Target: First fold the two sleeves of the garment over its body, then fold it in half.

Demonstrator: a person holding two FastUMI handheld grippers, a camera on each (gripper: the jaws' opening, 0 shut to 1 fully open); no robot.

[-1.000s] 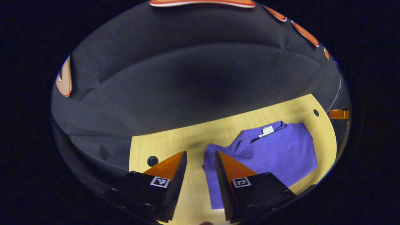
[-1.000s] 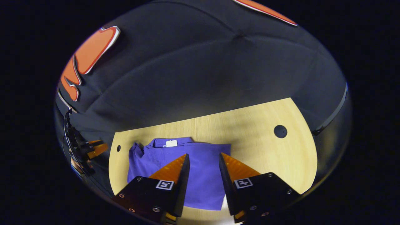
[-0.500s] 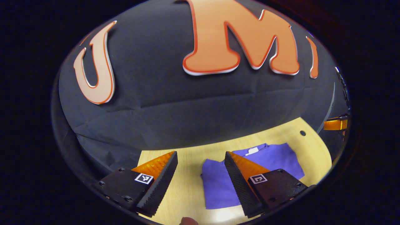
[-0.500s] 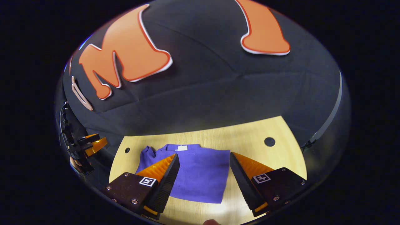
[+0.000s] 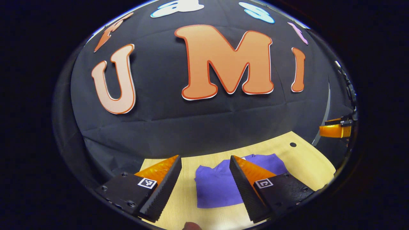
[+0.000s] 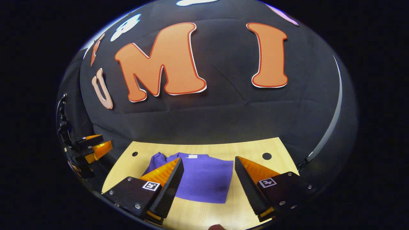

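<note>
Folded garment (image 6: 204, 179) lying flat on the counter (image 6: 255, 150), collar side toward the booth wall (image 6: 223, 118) behind. Left gripper (image 5: 204, 179) and right gripper (image 6: 207, 180) held above the counter's near edge, apart from the garment, jaws spread wide.

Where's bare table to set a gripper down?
Bare table between the garment's right edge and the hole; also the near strip below its hem. In the left gripper view, bare wood left of the garment. Centre is taken.
</note>
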